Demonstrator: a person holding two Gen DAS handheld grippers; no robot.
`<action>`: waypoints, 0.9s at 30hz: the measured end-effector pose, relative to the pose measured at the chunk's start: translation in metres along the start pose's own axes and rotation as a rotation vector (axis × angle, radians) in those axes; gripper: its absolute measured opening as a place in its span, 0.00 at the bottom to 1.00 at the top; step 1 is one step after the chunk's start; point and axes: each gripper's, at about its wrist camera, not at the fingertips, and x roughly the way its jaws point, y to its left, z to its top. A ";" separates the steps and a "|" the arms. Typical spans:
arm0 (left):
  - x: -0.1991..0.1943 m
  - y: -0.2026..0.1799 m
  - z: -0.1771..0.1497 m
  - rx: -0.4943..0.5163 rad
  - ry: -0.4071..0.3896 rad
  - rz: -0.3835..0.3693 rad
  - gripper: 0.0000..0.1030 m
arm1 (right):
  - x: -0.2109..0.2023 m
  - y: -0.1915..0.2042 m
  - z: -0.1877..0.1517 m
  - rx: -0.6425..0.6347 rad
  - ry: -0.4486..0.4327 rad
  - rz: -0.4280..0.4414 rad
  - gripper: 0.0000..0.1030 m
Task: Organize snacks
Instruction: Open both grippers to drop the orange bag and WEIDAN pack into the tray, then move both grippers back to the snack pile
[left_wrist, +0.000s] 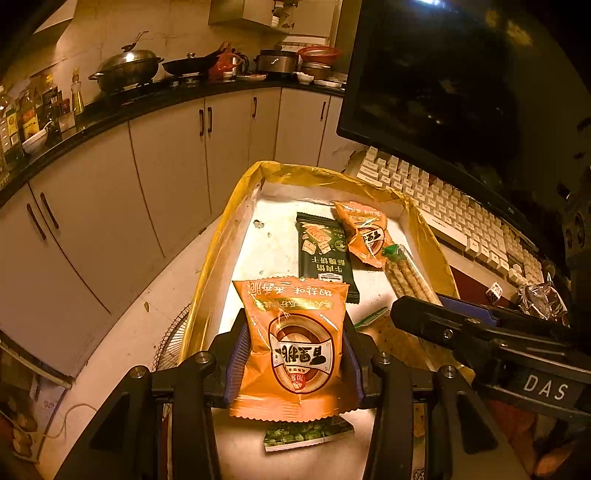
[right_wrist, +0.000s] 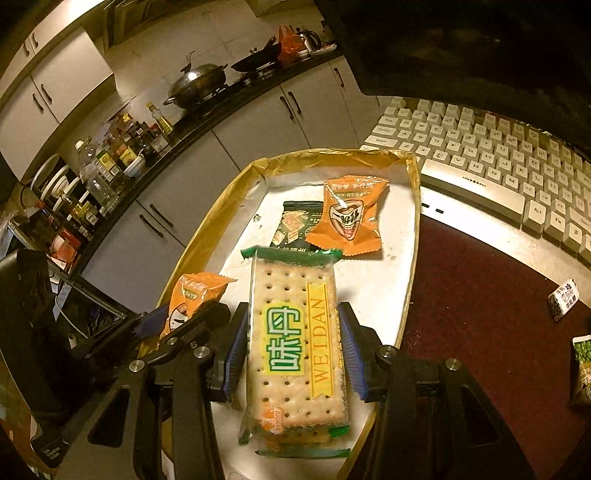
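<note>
My left gripper (left_wrist: 293, 350) is shut on an orange snack packet (left_wrist: 295, 343) and holds it over the near end of a white tray with a gold rim (left_wrist: 210, 258). My right gripper (right_wrist: 293, 350) is shut on a clear pack of WEILDAN crackers (right_wrist: 295, 343) over the same tray (right_wrist: 221, 206). In the tray lie a dark green biscuit pack (left_wrist: 325, 254), a second orange packet (left_wrist: 365, 232) and a pack of wafer rolls (left_wrist: 406, 273). The right wrist view shows the green pack (right_wrist: 291, 225), the second orange packet (right_wrist: 349, 214) and my left gripper's packet (right_wrist: 192, 299).
A white keyboard (right_wrist: 491, 158) and a dark monitor (left_wrist: 443, 81) stand right of the tray. Small snack packs (right_wrist: 563, 299) lie on the dark red mat (right_wrist: 480, 295). A green pack (left_wrist: 306, 435) lies below the left gripper. Kitchen cabinets (left_wrist: 166, 155) and a cluttered counter are behind.
</note>
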 end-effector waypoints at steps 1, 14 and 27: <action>0.000 0.000 0.000 0.001 0.000 -0.002 0.46 | 0.000 0.000 0.000 0.000 0.000 0.003 0.45; -0.008 -0.003 0.001 -0.004 -0.011 -0.023 0.56 | -0.022 -0.006 -0.002 0.009 -0.042 0.018 0.45; -0.023 -0.028 0.003 0.041 -0.034 -0.037 0.56 | -0.057 -0.023 -0.012 0.060 -0.079 0.029 0.45</action>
